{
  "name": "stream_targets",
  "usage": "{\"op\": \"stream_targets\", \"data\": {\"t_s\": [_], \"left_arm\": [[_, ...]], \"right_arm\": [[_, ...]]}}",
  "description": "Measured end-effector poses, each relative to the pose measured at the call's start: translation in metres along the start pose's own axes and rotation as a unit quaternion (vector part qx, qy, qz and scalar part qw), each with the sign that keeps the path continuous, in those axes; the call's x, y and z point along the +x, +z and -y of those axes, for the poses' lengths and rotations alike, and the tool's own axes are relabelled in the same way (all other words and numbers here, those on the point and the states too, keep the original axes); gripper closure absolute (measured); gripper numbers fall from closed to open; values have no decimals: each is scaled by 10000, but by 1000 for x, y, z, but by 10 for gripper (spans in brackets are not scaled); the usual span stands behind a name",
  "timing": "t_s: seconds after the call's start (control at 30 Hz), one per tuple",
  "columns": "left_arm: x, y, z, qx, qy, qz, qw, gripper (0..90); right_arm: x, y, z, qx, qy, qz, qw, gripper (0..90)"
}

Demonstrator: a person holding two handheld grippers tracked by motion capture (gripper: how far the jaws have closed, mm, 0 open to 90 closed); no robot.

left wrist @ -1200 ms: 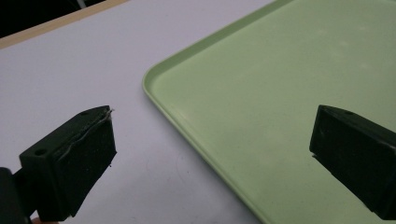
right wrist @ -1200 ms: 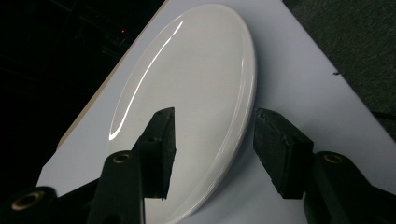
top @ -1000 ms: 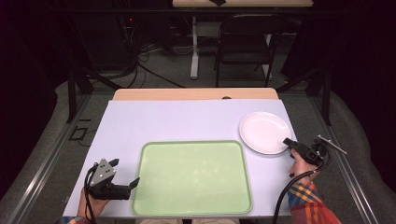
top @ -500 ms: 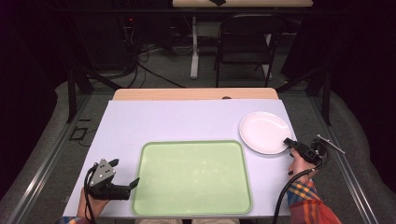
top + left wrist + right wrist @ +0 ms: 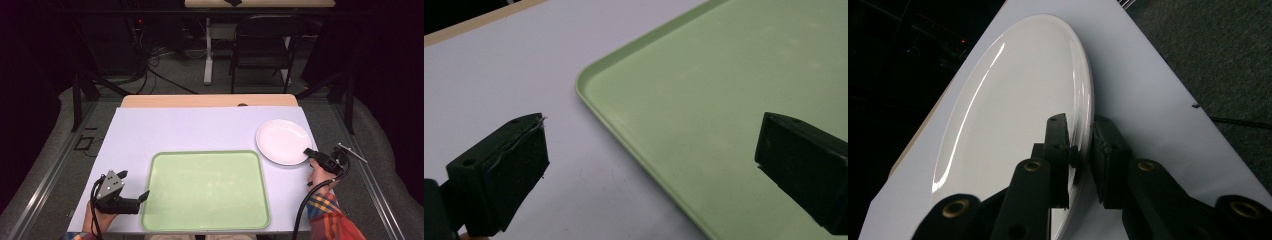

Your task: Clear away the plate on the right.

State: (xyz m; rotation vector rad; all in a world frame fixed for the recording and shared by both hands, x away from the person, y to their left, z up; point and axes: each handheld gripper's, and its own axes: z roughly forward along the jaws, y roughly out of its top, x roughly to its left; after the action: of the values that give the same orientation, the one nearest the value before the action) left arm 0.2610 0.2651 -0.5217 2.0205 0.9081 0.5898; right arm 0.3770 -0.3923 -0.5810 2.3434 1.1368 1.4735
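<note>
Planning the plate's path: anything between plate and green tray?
Nothing: the high view shows only bare white tabletop between the plate and green tray.

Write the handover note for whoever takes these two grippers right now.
Right gripper: shut on the near rim of the white plate, one jaw above the rim and one below.
Left gripper: open, holding nothing, jaws straddling the left edge of the green tray.
The plate sits on the table at the right, just beyond the tray's far right corner. The tray holds nothing.
Done: plate gripped. Left, most likely: lift it and set it on the tray, steadying the tray if needed.
</note>
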Motion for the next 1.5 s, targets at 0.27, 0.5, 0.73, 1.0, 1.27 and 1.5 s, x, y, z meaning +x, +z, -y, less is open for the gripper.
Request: {"op": "stream_targets", "data": {"t_s": [0.27,0.5,0.73,1.0,1.27,1.5], "left_arm": [[0,0,0,15,10,-10,10000,5],[-1,-1,0,32,16,-17,10000,5],[0,-3,1,28,39,-40,10000,6],[0,-4,1,31,53,-44,10000,8],[0,-5,1,9,44,-53,10000,8],[1,-6,2,1,36,-62,10000,9]], "right_arm": [[2,-2,0,-68,160,-15,9998,815],[4,-8,-5,-151,418,-349,9984,862],[11,-17,-10,-270,310,-412,9983,870],[23,-28,-18,-319,-195,-280,9989,869],[39,-39,-21,-460,-817,-94,9955,868],[56,-47,-23,-540,-1404,80,9886,869]]}}
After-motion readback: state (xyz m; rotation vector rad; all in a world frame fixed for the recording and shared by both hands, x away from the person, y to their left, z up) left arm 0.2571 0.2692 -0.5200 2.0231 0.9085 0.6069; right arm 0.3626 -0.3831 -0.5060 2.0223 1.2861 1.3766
